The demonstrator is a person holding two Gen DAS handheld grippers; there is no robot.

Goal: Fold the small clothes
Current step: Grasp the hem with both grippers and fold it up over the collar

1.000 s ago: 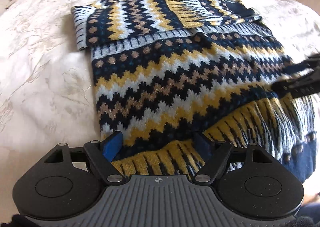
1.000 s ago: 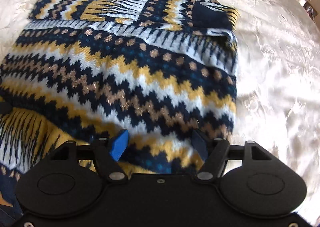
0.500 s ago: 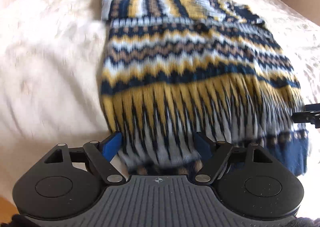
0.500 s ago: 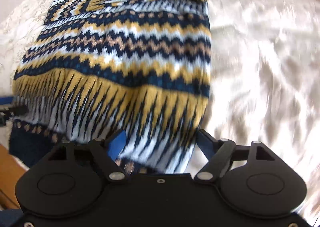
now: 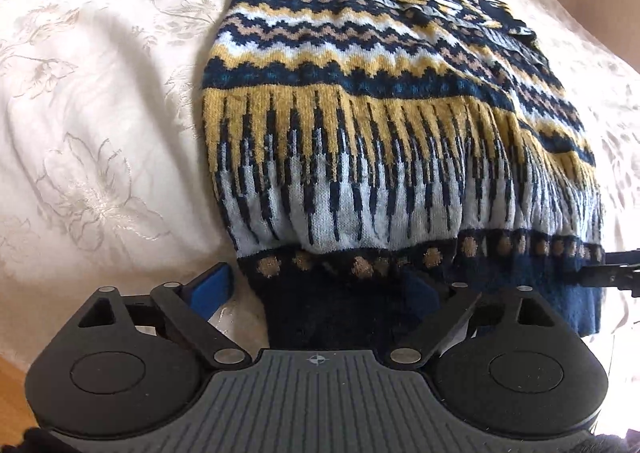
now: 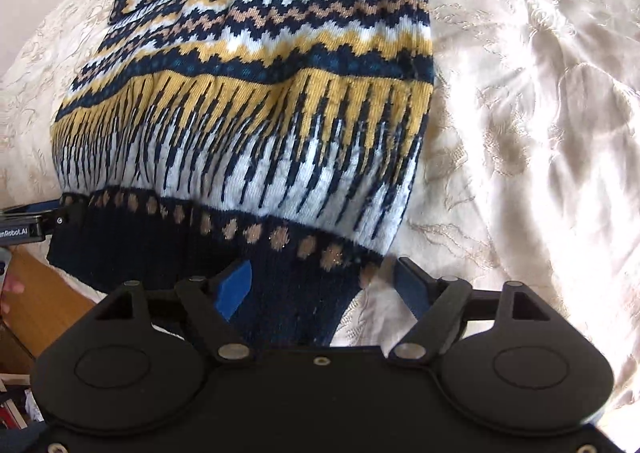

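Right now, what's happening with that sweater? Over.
Both grippers open, left gripper just widened, right gripper too. Sweater hem between both jaws, ungripped. Nothing blocking.

A bed covered with a cream, floral-embroidered satin bedspread [image 5: 100,101] carries everything. Directly on it lies a knitted sweater patterned in navy, mustard, pale blue and tan zigzags [image 5: 360,125], its sleeves folded across the far end. Its dark navy ribbed hem [image 6: 168,253] reaches the near edge of the bed. The bedspread shows soft creases to the right of the sweater.
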